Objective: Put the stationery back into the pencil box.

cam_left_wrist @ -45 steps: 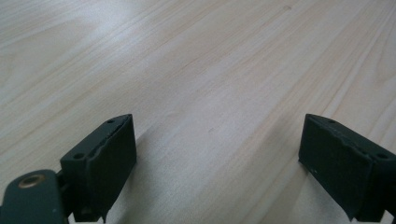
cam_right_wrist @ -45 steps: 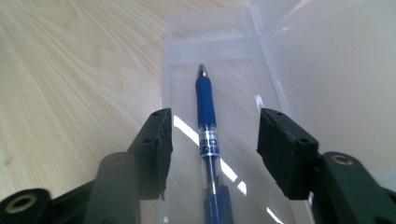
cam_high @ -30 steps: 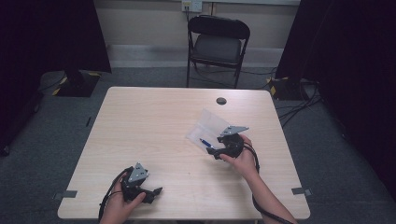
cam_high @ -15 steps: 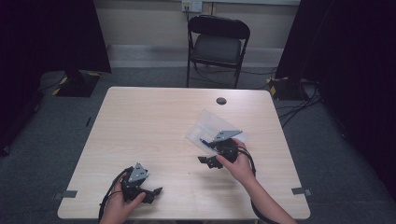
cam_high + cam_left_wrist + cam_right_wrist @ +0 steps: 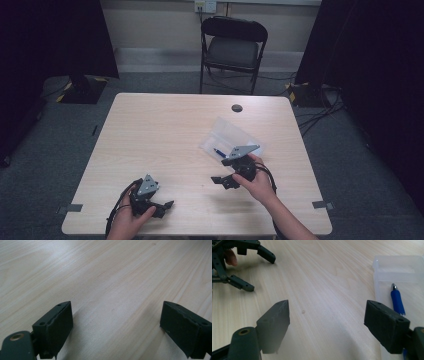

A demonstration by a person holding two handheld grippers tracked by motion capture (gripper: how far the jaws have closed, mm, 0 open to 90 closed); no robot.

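Note:
A clear plastic box (image 5: 232,134) lies right of the table's middle with a blue pen (image 5: 219,151) inside it. My right gripper (image 5: 222,171) is just in front of the box, pointing left. Its jaws have just been opening and stand wide with nothing between them. In the right gripper view the right gripper (image 5: 325,307) hovers over bare wood, with the pen (image 5: 397,298) and the box (image 5: 397,265) at the right beyond the right jaw. My left gripper (image 5: 165,207) rests near the front edge, and in the left gripper view it (image 5: 115,312) is open over bare table. The left gripper (image 5: 260,273) also appears far off in the right gripper view.
The light wooden table (image 5: 150,130) carries a small dark round spot (image 5: 237,108) near its far edge. A black folding chair (image 5: 234,47) stands behind the table. Cables lie on the floor at the right.
My right gripper has drawn back from the pen and box toward the front of the table. The left gripper has stayed put.

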